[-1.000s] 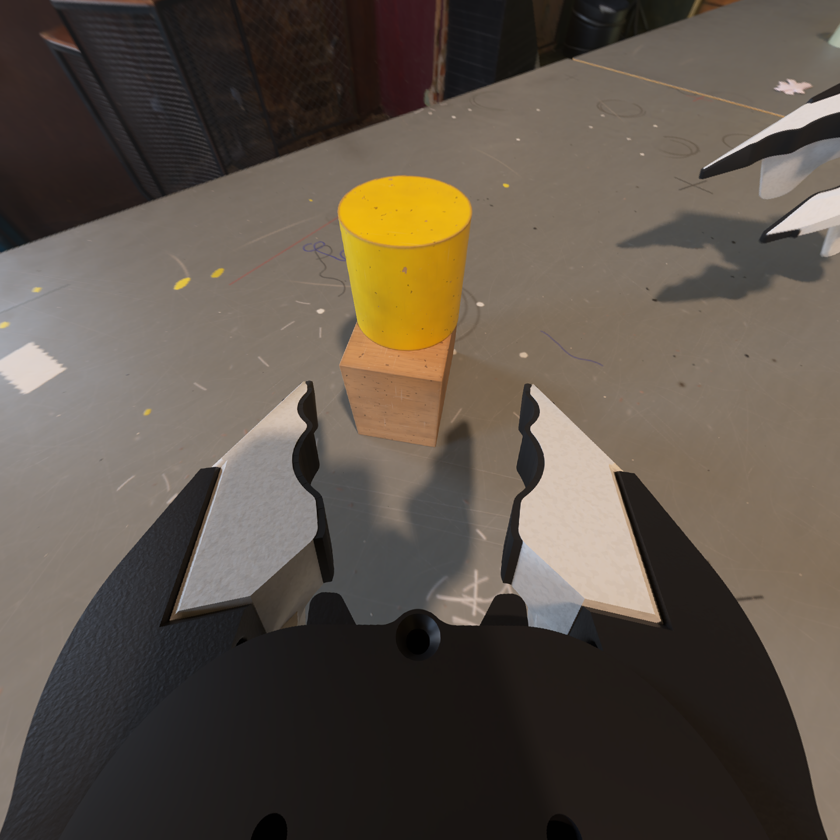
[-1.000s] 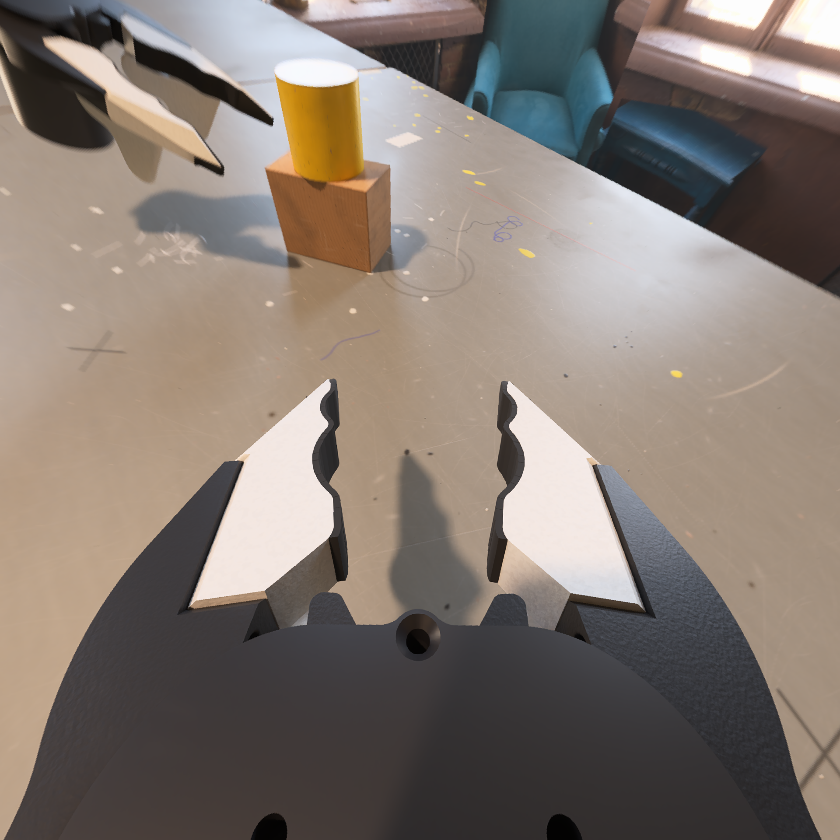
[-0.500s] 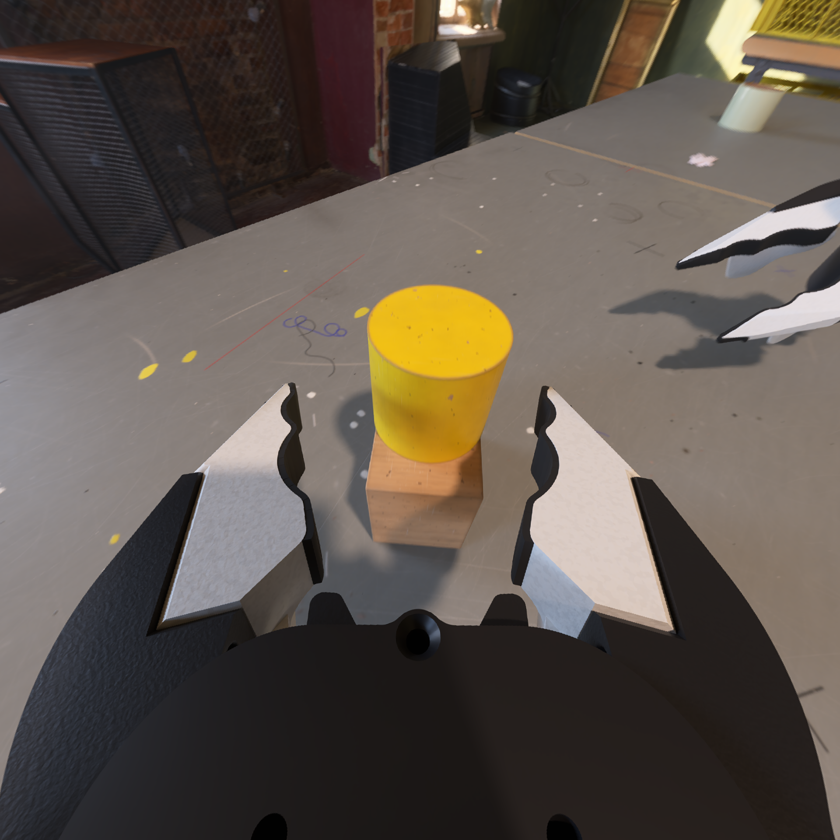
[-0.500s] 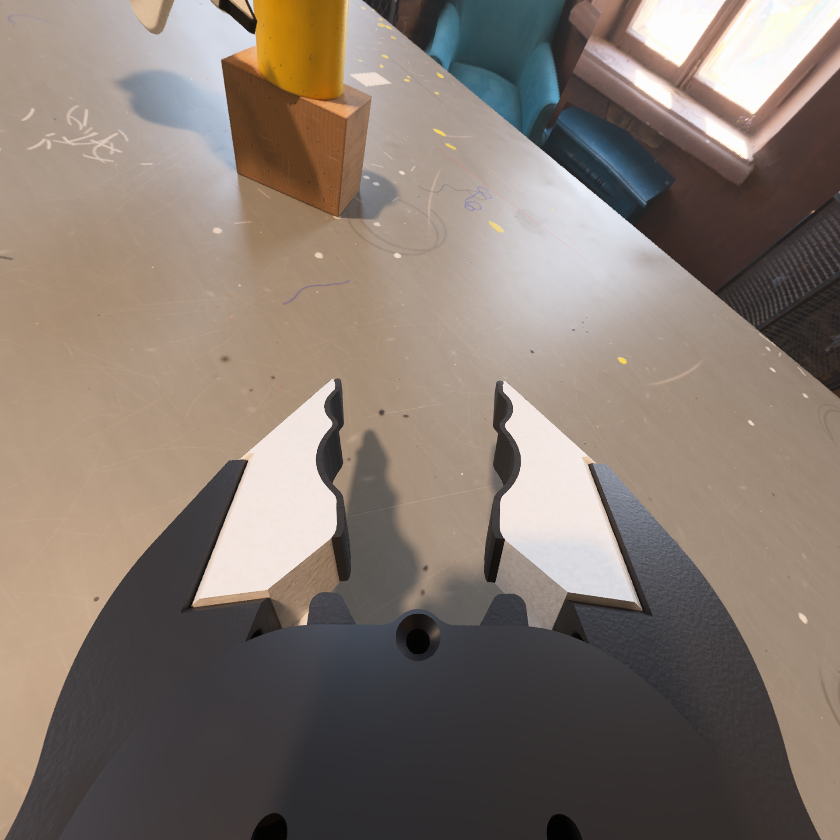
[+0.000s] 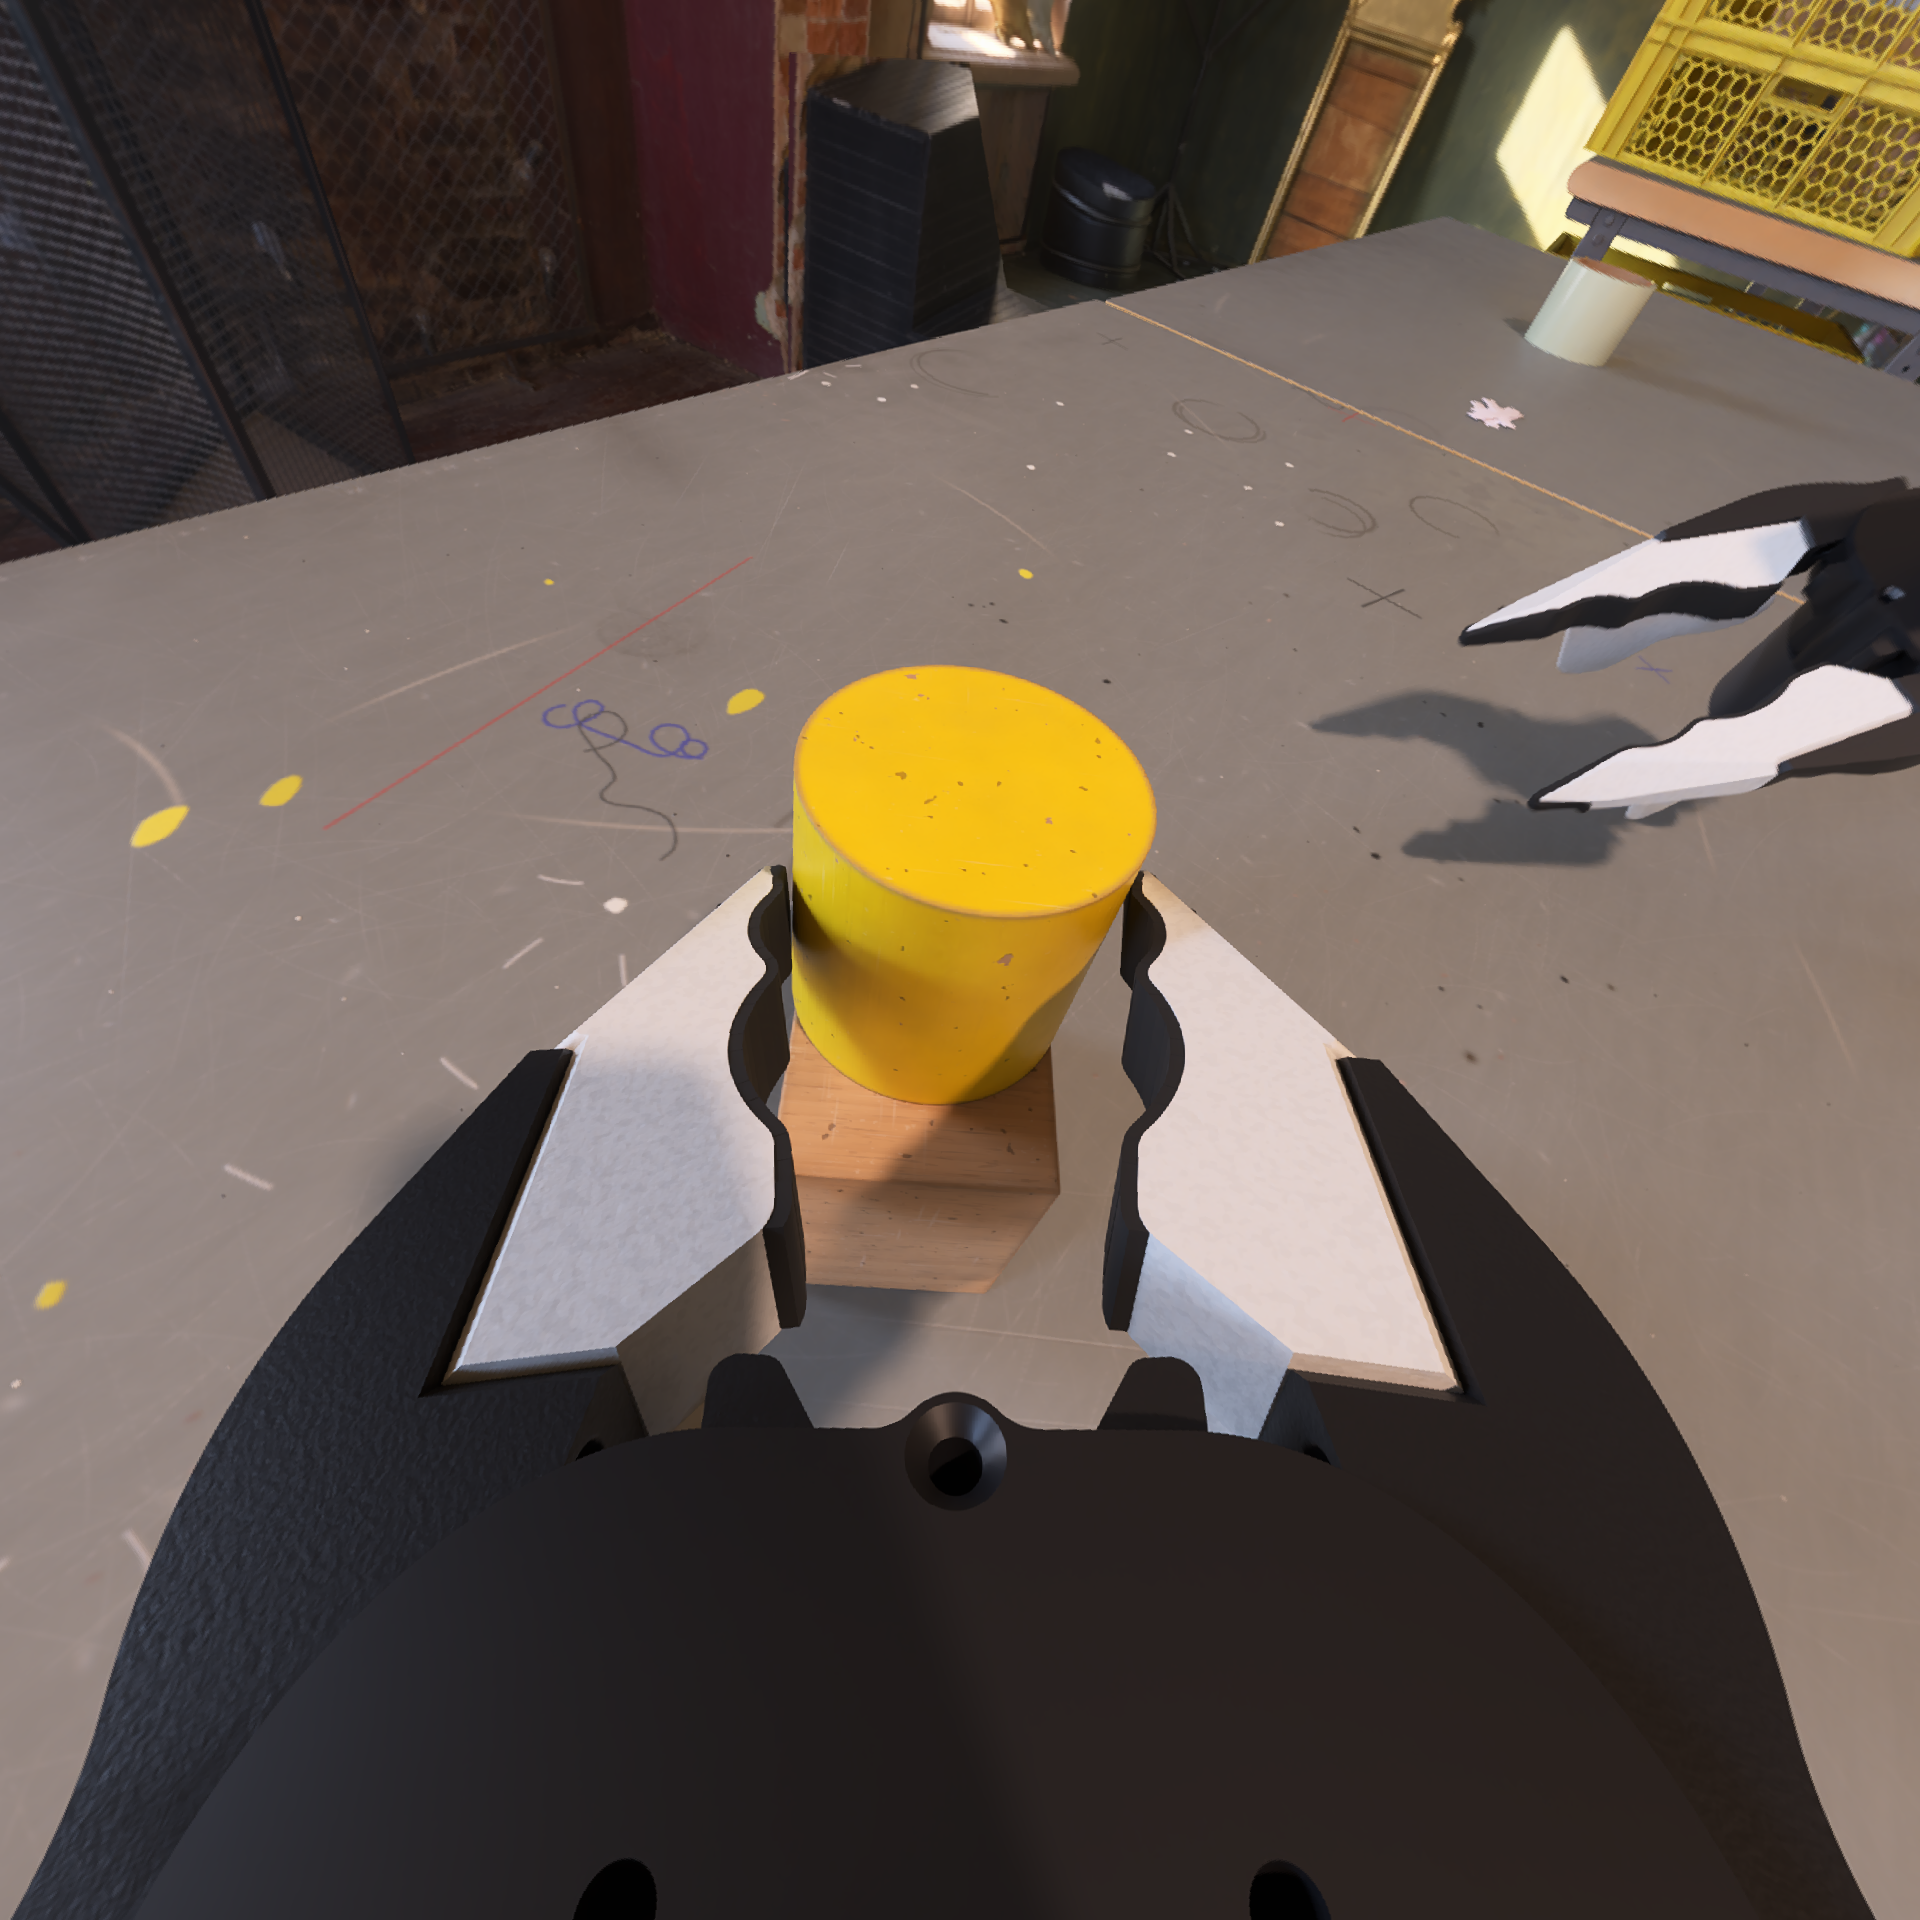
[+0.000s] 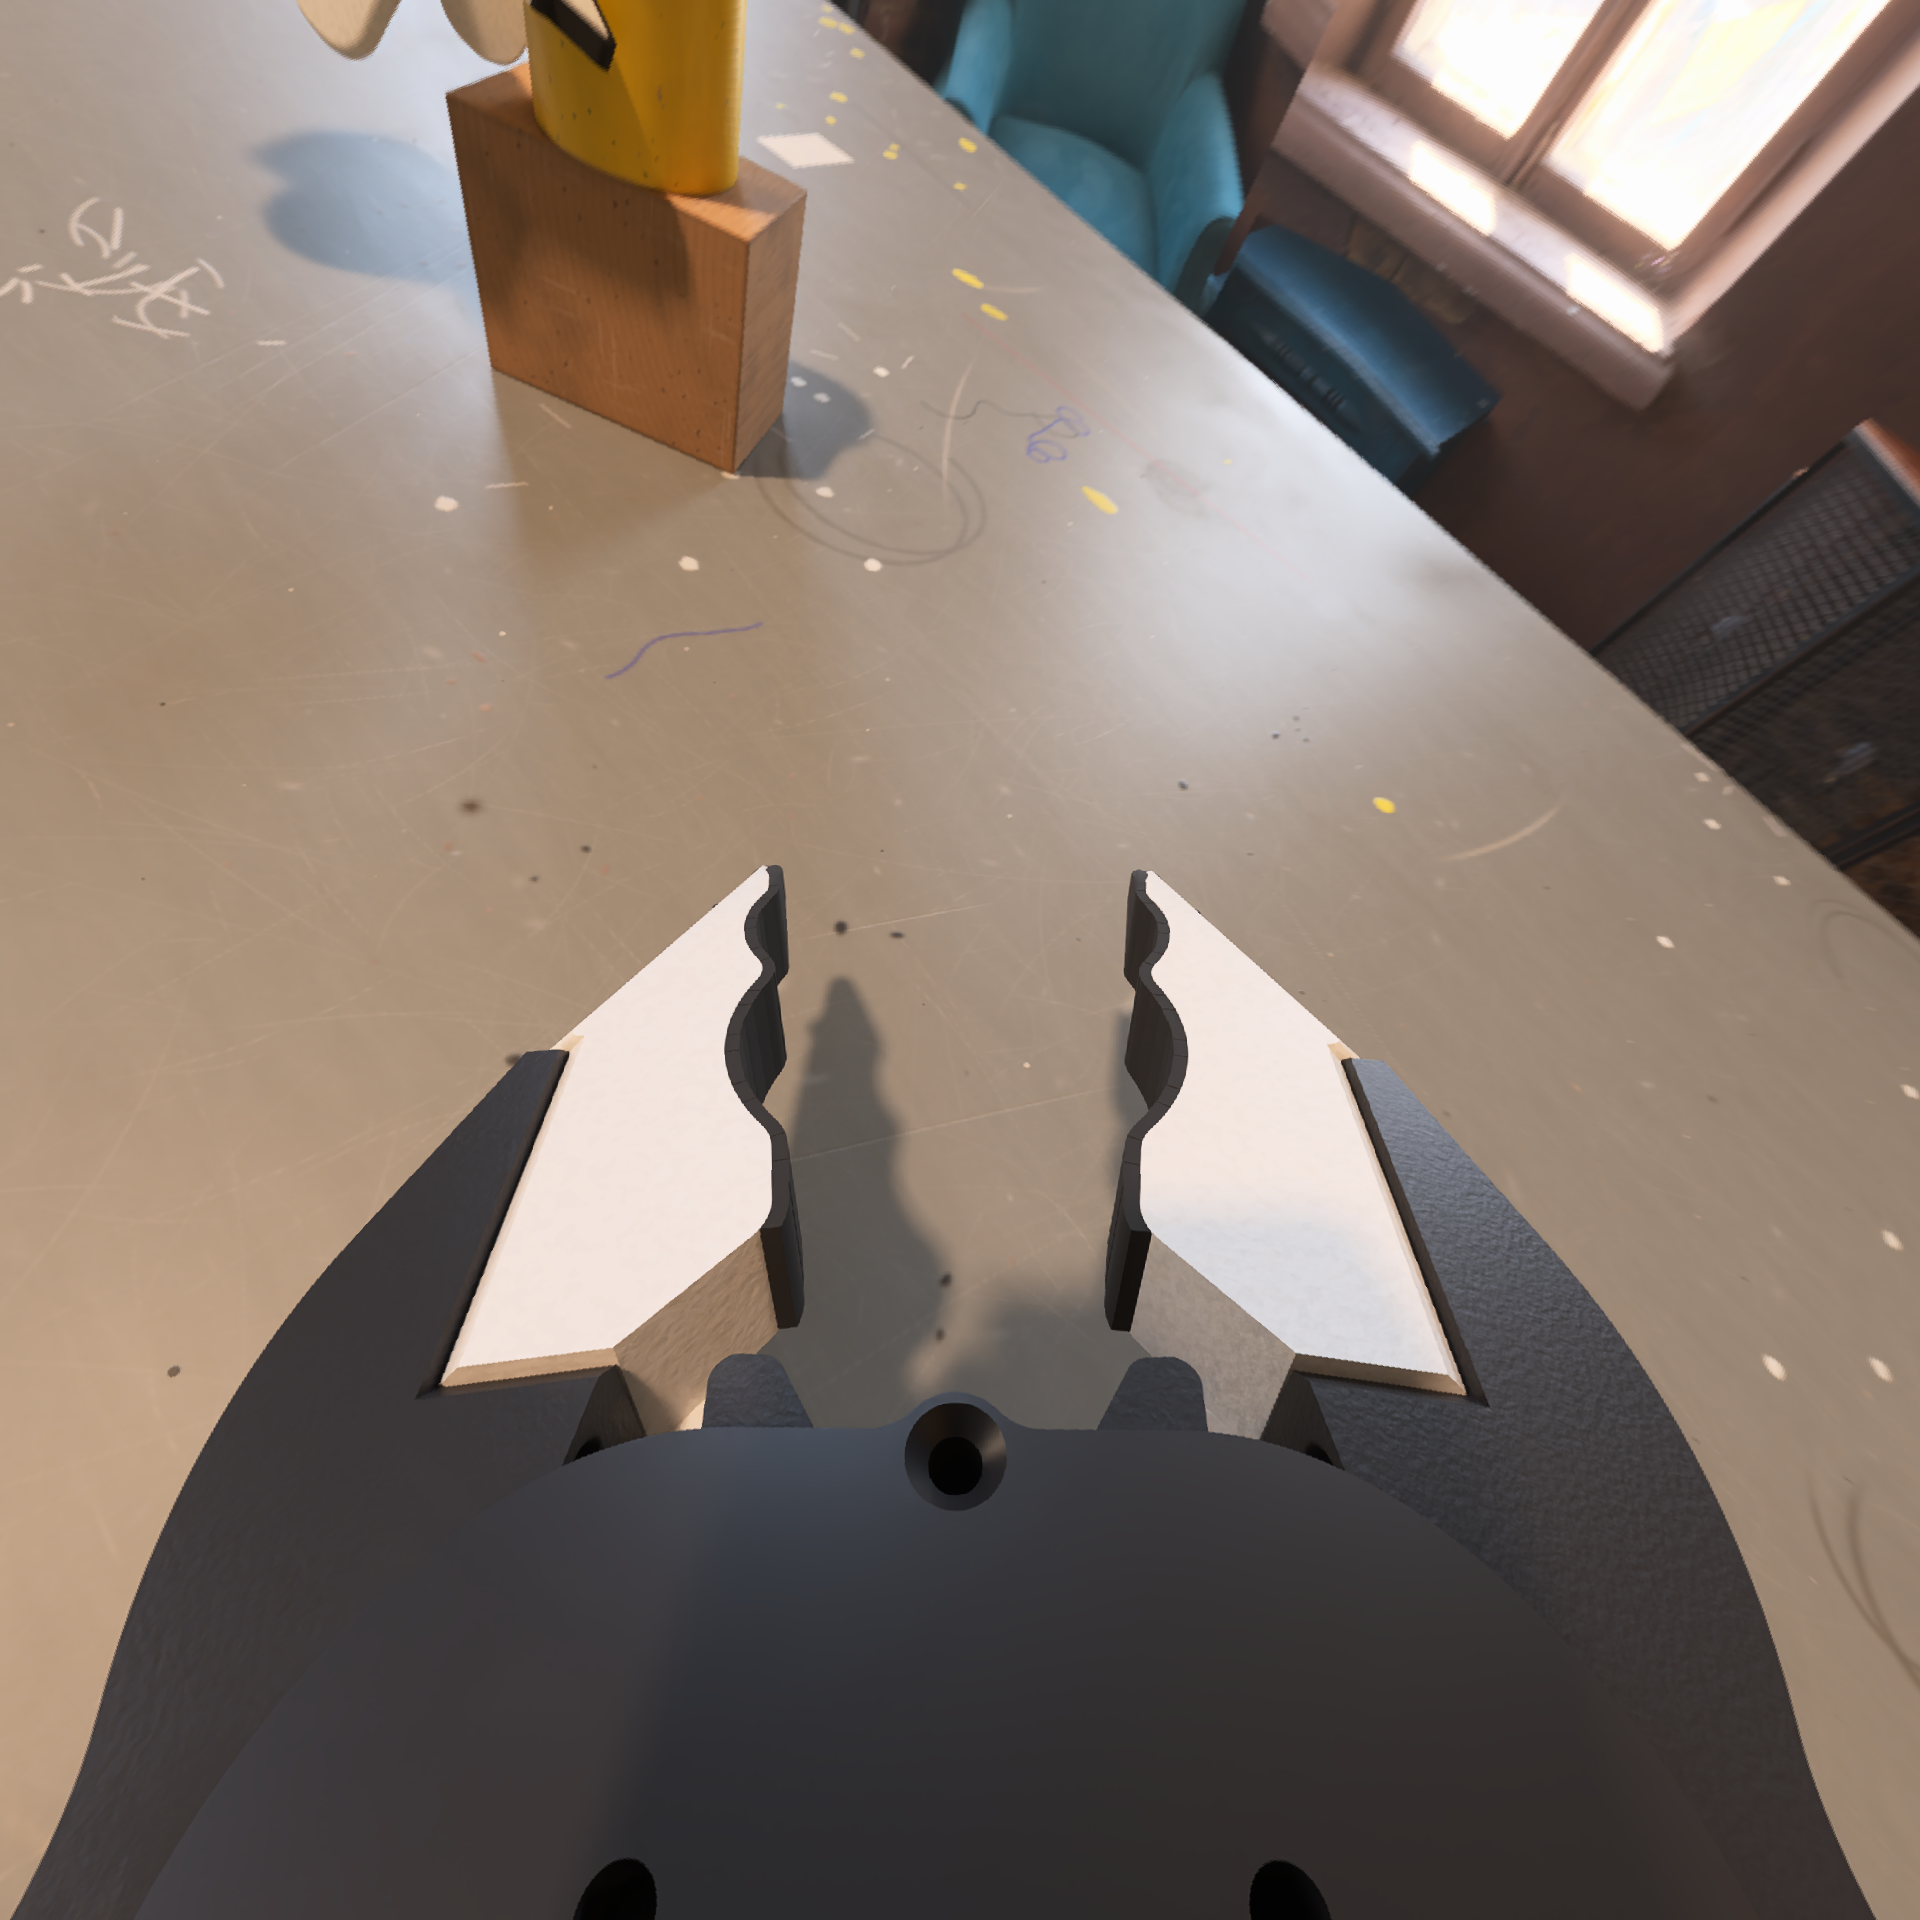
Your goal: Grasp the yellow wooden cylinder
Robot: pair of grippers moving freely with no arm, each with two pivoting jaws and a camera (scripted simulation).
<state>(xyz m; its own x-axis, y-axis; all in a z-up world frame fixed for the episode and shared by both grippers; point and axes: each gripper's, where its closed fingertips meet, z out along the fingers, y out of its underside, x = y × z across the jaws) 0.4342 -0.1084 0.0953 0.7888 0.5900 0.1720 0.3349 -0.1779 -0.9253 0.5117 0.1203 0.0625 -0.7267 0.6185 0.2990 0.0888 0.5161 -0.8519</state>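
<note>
The yellow wooden cylinder stands on a light wooden block on the grey table. My left gripper has one finger against each side of the cylinder and is shut on it. The cylinder leans slightly while its base still rests on the block. In the right wrist view the cylinder and the block are at the top left, with the left fingers around the cylinder. My right gripper is open and empty above bare table, well away from the block; it also shows in the left wrist view.
The table's far edge runs past a dark mesh cabinet and a black bin. A yellow crate and a cream roll are at the far right. A blue armchair stands beyond the table edge.
My left gripper moved forward around the yellow cylinder and its fingers closed onto its sides. The cylinder now leans a little. My right gripper drifted slightly and stayed open.
</note>
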